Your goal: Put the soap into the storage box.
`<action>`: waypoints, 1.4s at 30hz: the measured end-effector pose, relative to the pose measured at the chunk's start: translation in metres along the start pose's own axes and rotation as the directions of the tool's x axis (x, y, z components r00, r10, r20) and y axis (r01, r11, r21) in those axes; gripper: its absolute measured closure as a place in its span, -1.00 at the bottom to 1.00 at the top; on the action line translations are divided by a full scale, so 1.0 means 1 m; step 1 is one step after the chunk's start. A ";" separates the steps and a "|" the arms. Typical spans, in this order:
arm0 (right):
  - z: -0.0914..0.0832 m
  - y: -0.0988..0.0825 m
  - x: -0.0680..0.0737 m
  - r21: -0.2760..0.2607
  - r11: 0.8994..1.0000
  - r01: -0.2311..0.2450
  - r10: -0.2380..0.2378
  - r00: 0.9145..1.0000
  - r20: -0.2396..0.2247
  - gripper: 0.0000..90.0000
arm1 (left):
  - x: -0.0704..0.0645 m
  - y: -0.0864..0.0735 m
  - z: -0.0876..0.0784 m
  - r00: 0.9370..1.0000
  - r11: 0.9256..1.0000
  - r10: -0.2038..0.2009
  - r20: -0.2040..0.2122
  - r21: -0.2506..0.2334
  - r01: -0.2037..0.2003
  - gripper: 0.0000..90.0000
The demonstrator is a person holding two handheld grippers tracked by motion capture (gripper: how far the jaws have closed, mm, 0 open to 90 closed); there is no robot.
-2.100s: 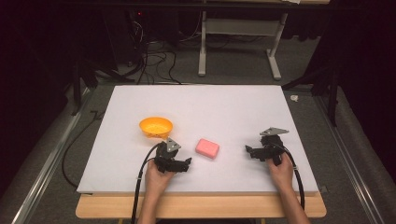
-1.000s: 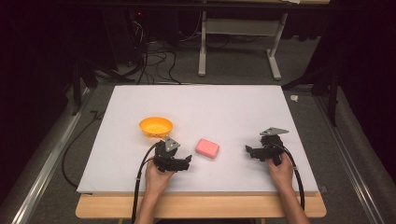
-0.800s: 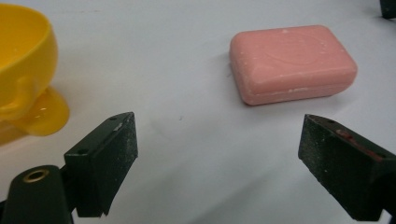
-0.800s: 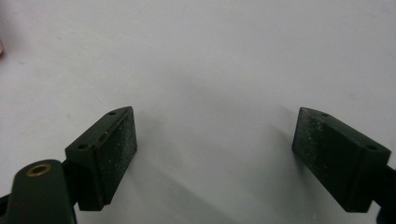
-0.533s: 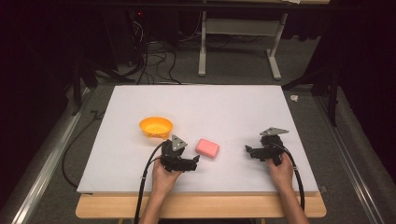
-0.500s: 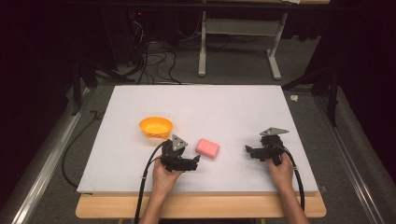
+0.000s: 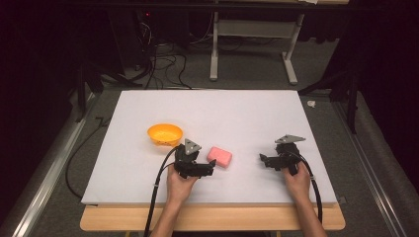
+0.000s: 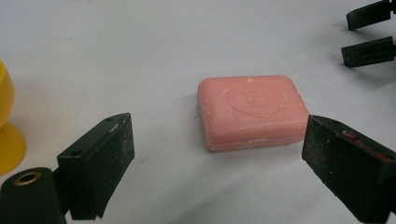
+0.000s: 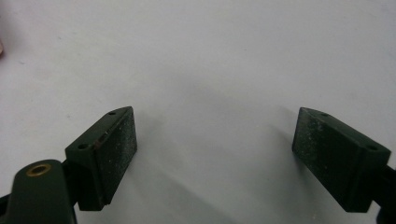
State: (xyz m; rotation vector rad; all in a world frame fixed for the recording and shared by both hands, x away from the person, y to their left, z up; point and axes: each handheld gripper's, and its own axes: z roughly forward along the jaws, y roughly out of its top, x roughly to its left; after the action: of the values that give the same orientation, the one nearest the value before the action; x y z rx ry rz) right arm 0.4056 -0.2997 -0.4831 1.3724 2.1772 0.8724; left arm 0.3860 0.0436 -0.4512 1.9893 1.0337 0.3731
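Orange bowl (image 7: 165, 134) sits on the white table (image 7: 247, 108), left of centre, upright; its yellow-orange edge shows at the far left of the left gripper view. Left gripper (image 7: 208, 168) is just right of the bowl, near the front edge, pointed at the pink soap bar (image 7: 220, 156). Its jaws have just been opening and now stand wide; in the left gripper view the soap (image 8: 252, 112) lies flat on the table ahead of the 2 pads, the right pad close to its corner, neither pad pressing on it. Soap has a round stamp on its top face. Right gripper (image 7: 264, 160) rests well apart to the right, held by the right hand (image 7: 298, 180), tips facing the soap. Its jaws gape wide in the right gripper view with bare table between them.
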 end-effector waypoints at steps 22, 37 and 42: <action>0.000 0.000 0.000 0.000 1.000 0.000 0.000 1.000 -0.001 -0.68 | -0.009 0.013 0.026 1.000 0.998 0.009 0.030 0.064 -0.011 -0.81; 0.000 0.000 0.000 0.000 1.000 0.002 -0.002 1.000 0.001 -0.68 | -0.023 0.017 0.041 0.999 0.998 0.021 0.038 0.066 -0.023 -0.85; 0.000 0.000 0.000 -0.002 1.000 0.005 -0.005 1.000 0.002 -0.68 | -0.024 0.019 0.043 0.999 0.997 0.024 0.026 0.069 -0.026 -0.89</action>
State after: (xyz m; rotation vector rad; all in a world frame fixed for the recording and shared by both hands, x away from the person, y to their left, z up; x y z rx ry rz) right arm 0.4057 -0.2999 -0.4832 1.3661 2.1772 0.8708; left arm 0.4066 -0.0046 -0.4597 2.0653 1.0191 0.3285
